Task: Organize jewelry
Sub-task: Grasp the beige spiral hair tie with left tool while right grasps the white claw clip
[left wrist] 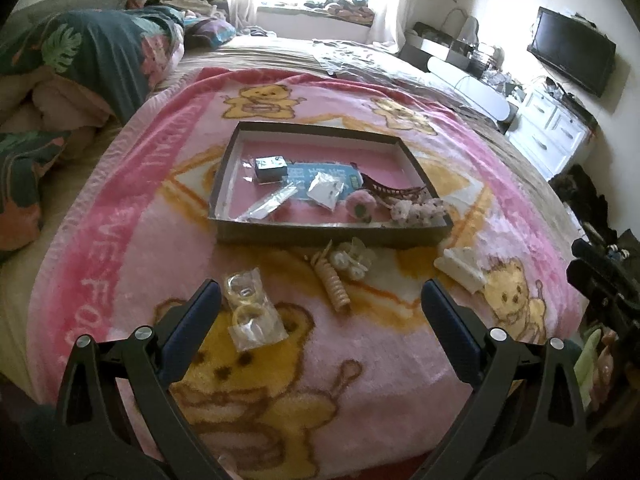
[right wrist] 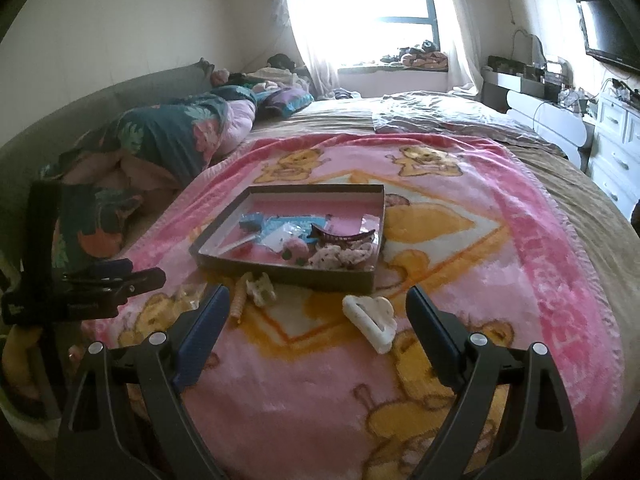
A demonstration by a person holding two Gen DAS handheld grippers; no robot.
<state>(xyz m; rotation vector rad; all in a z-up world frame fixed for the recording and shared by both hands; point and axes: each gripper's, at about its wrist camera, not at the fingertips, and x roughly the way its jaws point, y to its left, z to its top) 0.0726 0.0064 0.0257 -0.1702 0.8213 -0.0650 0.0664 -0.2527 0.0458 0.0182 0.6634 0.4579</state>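
Note:
A shallow cardboard box (left wrist: 320,236) (right wrist: 280,276) with a pink floor sits on the pink bear blanket and holds small packets, a dark comb clip (left wrist: 394,191), a pink pompom (left wrist: 359,206) and a spotted scrunchie (left wrist: 416,212). In front of it lie a clear bag of rings (left wrist: 250,312), a beige spiral clip (left wrist: 334,286) (right wrist: 237,304), a cream flower clip (left wrist: 354,258) (right wrist: 260,288) and a white claw clip (left wrist: 460,270) (right wrist: 370,318). My left gripper (left wrist: 320,300) is open just behind the ring bag. My right gripper (right wrist: 316,308) is open with the white claw clip between its fingers' line.
The blanket (left wrist: 360,360) covers a bed with a rumpled leaf-print duvet (left wrist: 100,52) on the left. A white dresser (left wrist: 548,128) and a wall TV (left wrist: 572,52) stand to the right. The left gripper shows at the left edge of the right wrist view (right wrist: 100,280).

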